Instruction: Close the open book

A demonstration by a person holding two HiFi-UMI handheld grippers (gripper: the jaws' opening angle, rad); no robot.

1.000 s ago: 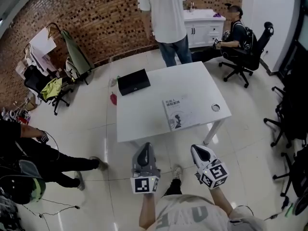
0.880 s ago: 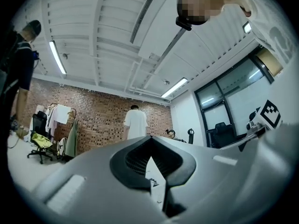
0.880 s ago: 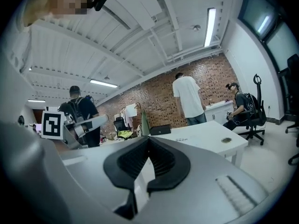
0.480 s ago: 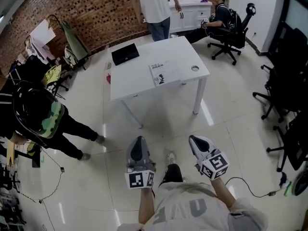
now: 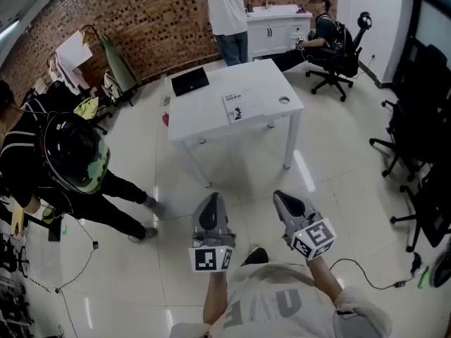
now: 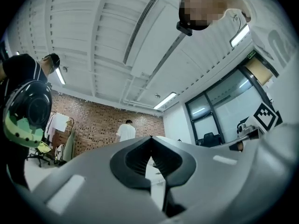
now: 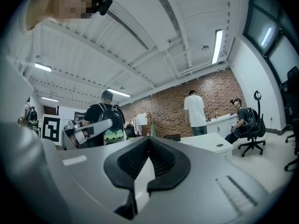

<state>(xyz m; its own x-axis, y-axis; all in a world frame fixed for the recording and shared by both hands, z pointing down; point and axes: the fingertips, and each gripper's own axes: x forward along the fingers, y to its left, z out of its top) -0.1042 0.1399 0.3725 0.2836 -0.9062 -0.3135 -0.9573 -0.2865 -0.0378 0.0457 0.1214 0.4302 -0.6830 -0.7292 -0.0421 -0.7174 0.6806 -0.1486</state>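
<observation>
The left tongs (image 5: pixel 210 204) are held pressed together on nothing, the book (image 5: pixel 240 108) is seen flat on the white bench (image 5: pixel 204 115) well ahead across the floor, its long axis seemingly pointing away, and the right tongs (image 5: pixel 284 200), likewise closed and empty, are judged no nearer.
</observation>
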